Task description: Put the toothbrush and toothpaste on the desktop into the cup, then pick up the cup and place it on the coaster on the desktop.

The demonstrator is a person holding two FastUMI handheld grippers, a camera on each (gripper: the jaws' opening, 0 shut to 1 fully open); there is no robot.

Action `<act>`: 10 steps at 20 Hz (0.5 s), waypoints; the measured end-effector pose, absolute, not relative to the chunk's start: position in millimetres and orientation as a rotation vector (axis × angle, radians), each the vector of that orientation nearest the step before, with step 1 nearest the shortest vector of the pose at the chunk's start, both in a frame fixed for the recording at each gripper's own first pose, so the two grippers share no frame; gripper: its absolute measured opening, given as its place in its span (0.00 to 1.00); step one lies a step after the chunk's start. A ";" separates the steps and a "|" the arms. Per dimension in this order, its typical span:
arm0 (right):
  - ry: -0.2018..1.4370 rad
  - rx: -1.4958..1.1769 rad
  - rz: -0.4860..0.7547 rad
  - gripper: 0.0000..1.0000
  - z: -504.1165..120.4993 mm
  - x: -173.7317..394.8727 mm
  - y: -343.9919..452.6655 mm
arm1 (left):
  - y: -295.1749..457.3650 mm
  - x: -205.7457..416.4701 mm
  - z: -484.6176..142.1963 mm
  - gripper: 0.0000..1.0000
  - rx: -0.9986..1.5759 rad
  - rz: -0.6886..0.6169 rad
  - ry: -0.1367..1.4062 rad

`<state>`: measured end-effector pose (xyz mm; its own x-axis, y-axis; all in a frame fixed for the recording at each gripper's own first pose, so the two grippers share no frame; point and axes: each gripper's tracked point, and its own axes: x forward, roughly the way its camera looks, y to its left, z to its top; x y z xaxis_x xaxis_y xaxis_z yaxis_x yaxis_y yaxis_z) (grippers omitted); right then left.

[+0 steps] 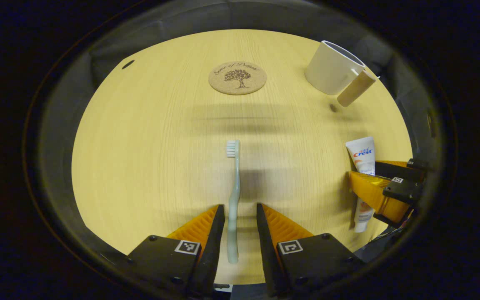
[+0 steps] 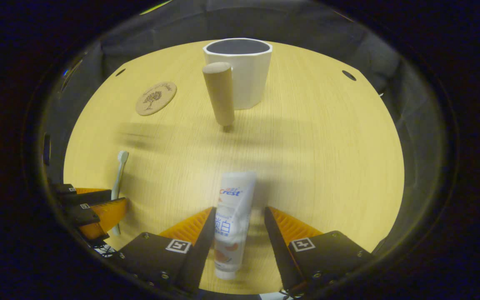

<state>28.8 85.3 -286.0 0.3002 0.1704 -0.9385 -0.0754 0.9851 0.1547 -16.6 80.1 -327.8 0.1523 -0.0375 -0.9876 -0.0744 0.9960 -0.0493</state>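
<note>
Toothbrush (image 1: 233,200) is straddled by released L gripper (image 1: 240,210); toothpaste (image 2: 231,225) likewise by released R gripper (image 2: 240,214).

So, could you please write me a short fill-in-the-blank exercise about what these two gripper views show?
1. The left gripper straddles the ____ lying on the table.
2. The right gripper straddles the ____.
3. The cup stands ____ with nothing showing above its rim.
4. The coaster lies apart from the cup, with ____ on it.

Missing words: toothbrush; toothpaste; upright; nothing
</note>
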 end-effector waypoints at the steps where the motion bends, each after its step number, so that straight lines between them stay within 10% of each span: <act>1: 1.259 0.082 0.166 0.70 -286.3 26.6 84.2 | 81.4 -13.1 -327.5 0.54 -0.087 0.027 1.412; 3: 1.260 0.095 0.154 0.61 -285.9 26.2 82.1 | 81.4 -15.5 -328.2 0.29 -0.101 0.033 1.404; 10: 1.242 0.114 0.163 0.37 -285.4 26.7 78.9 | 84.6 -14.2 -325.5 0.18 -0.108 0.025 1.383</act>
<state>26.7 78.9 -285.4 0.3138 0.1853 -0.9312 -0.0615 0.9827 0.1748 -14.2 84.6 -325.5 0.1871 -0.0457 -0.9813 -0.0807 0.9948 -0.0617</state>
